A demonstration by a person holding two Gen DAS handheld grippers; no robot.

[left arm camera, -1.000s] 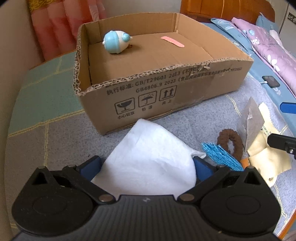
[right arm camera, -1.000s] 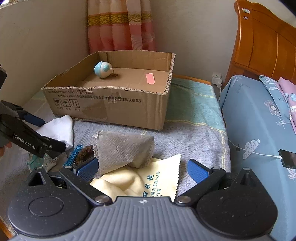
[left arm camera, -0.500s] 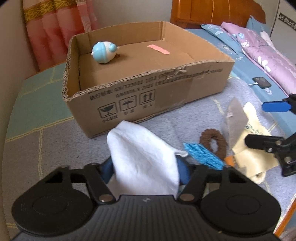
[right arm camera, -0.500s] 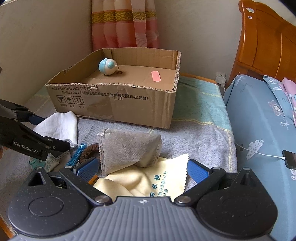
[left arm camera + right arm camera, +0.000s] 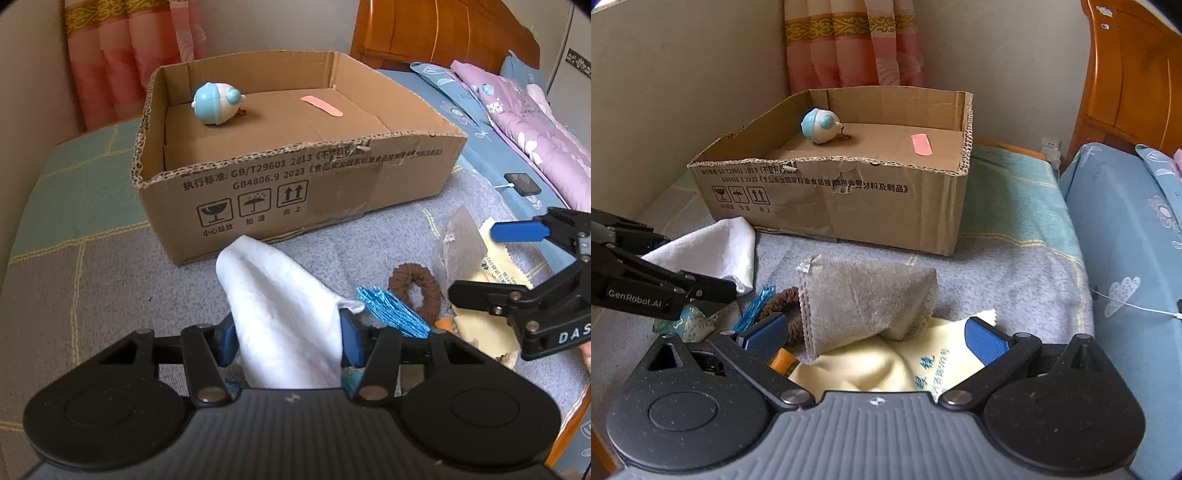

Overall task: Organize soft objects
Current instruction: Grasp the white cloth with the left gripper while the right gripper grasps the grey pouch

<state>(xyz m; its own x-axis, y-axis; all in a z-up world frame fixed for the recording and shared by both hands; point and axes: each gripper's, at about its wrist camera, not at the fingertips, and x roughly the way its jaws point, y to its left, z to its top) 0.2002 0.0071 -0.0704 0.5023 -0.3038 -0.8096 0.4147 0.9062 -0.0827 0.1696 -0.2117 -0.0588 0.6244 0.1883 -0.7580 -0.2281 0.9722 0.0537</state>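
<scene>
Closing left fingers (image 5: 288, 341) now pinch white cloth (image 5: 280, 314) above the grey-checked blanket (image 5: 110, 288).

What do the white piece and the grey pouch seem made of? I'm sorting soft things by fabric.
White cloth: likely soft matte felt or fleece; it drapes and bunches between the left gripper pads. Grey pouch: probably thin non-woven fabric, fuzzy and slightly see-through, with a crimped edge.
</scene>
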